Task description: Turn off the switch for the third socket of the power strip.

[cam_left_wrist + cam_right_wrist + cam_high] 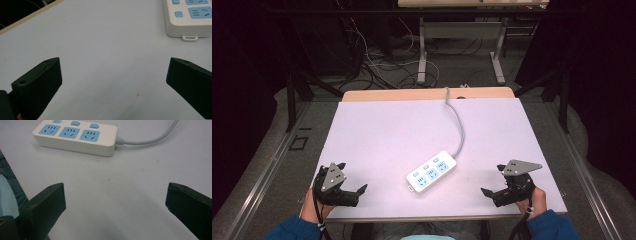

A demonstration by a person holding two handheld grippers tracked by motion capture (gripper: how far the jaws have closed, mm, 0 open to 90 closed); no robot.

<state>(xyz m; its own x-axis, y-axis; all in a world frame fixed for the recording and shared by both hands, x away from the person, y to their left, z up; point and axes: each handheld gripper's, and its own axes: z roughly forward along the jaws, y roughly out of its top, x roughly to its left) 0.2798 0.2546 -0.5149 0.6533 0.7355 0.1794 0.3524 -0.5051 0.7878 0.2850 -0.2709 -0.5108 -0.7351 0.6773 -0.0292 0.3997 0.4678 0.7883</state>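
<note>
Over on the left, the left tongs (pixel 351 176) sit low at the near edge of the table (pixel 377 125), jaws spread wide and nothing between them; in the left gripper view the pale surface shows bare between the two black jaws. Moving to the middle, there's the white power strip (pixel 432 172), lying flat and slanted on the table, three blue sockets in a row with a small blue switch by each, its grey cable (pixel 458 120) running off toward the far edge. No brand or lettering can be read on it. And on the right, the right tongs (pixel 493 180) mirror the left ones: released, empty, well apart from the strip. This looks like the very start, both hands parked and nothing yet touched. The next move, I'd say, calls for one pair of tongs to swing inward and square up across the strip's narrow body before closing.
</note>
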